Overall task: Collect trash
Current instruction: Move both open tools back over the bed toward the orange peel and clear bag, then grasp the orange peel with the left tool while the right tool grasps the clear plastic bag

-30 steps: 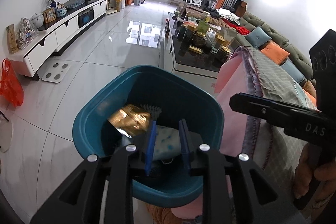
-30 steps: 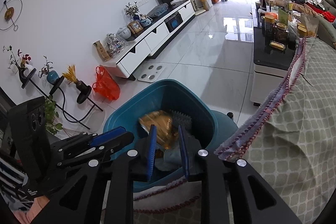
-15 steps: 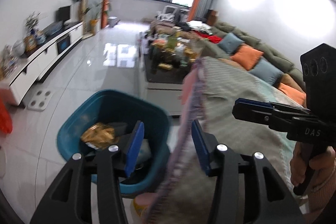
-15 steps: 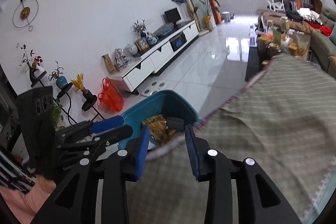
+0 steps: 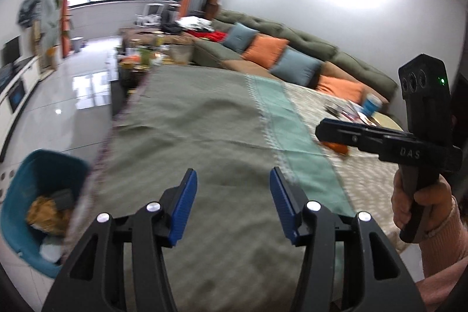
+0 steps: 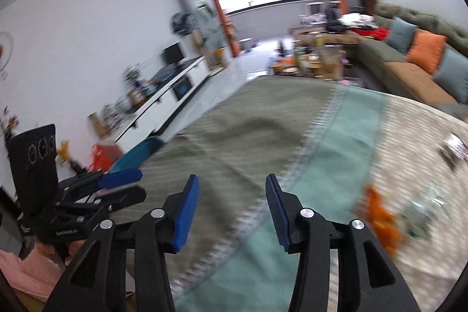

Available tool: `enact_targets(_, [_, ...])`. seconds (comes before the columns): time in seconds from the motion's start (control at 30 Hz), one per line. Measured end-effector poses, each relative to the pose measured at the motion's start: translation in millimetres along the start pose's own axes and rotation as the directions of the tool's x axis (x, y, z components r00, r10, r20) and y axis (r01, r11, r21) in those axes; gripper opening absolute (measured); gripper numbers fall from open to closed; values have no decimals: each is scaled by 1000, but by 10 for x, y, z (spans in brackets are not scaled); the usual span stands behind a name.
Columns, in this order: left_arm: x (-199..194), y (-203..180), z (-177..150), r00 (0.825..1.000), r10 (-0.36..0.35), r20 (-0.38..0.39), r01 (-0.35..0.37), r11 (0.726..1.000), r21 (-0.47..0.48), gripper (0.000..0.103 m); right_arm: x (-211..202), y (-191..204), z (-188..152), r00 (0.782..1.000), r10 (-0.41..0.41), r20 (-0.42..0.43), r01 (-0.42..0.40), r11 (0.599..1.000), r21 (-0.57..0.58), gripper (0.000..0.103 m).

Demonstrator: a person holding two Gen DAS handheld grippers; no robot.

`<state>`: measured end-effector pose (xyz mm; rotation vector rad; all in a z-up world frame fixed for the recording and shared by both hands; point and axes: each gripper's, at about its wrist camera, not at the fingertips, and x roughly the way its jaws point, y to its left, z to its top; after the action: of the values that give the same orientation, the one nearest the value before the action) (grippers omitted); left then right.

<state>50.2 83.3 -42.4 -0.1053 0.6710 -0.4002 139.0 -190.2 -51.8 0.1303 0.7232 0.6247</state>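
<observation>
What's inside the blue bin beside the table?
In the bin: a crumpled gold wrapper, something dark grey, a pale piece lower down. The tablecloth edge hides the bin's right side; anything beneath is covered.

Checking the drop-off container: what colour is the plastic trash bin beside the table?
Teal plastic trash bin; clearest in the left wrist view.

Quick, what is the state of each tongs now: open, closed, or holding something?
Left tongs: opening, nothing between the blue pads.
Right tongs: opening, nothing between the blue pads.
</observation>
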Motion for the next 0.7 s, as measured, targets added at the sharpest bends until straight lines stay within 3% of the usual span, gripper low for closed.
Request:
enact_targets(0.37, [673, -741, 138, 986, -131, -102, 141, 985, 101, 62, -507, -825, -270, 987, -158, 33, 151, 975, 164, 55])
enact_targets(0.7, [1222, -1090, 291, 970, -154, -190, 180, 976, 126, 61, -567, -1335, -340, 984, -178, 26, 165, 952, 258, 56])
